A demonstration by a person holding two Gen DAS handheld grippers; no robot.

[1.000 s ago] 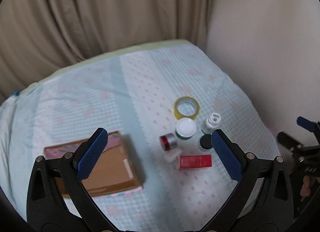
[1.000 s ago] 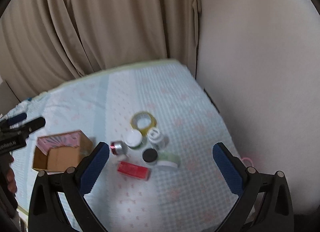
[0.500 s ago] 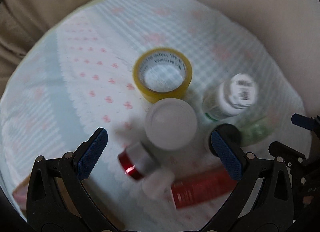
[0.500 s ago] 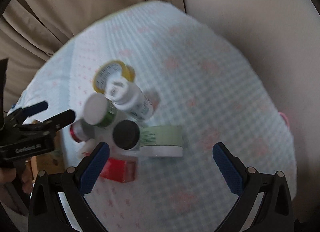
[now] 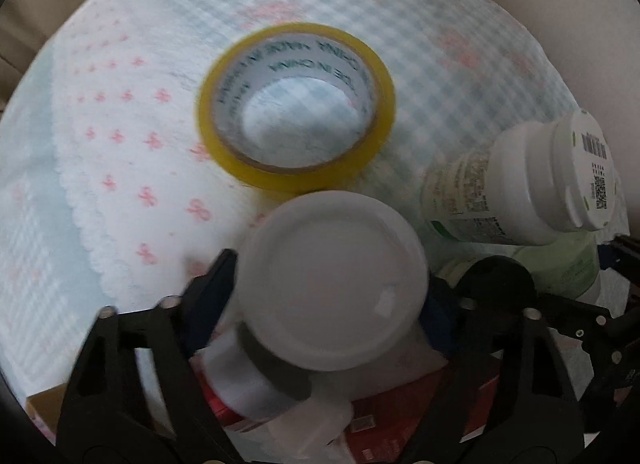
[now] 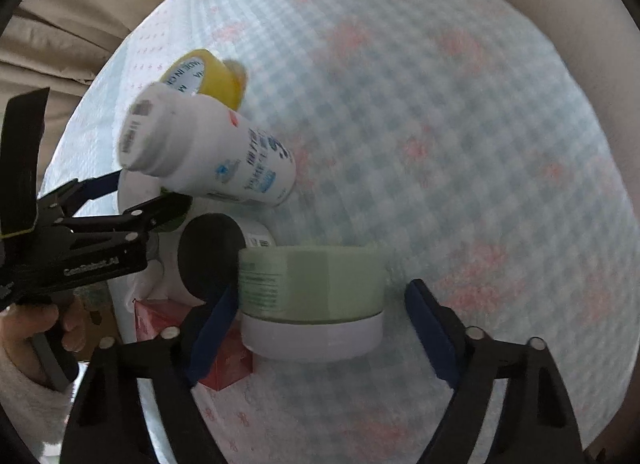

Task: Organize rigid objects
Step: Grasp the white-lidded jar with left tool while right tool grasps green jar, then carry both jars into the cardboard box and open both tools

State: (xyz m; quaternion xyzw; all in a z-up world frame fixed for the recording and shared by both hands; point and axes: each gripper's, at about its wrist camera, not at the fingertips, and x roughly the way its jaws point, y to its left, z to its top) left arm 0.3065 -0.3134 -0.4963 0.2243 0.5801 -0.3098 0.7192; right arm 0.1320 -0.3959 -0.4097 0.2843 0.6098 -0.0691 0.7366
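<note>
Left gripper [image 5: 328, 288]: has dropped from a high hover and narrowed; its jaws flank the white-lidded jar [image 5: 334, 280], contact unclear.
Right gripper [image 6: 316, 324]: likewise lowered; jaws apart, either side of the green jar [image 6: 312, 292], which lies on its side.
Judgement: both pickups imminent, nothing lifted.
Beyond: black-capped jar [image 6: 210, 254], red box [image 6: 160, 316], white bottle [image 6: 208, 152], tape roll [image 5: 298, 112].
Surface: checked bedspread [image 6: 460, 144].
Room: beige curtain [image 6: 80, 4] and a wall behind.

The inner core of the yellow tape roll [image 5: 298, 108] carries the repeated print "MADE IN CHINA". The left gripper [image 6: 132, 200] body reads "GenRobot.AI". Bottle labels are illegible.
</note>
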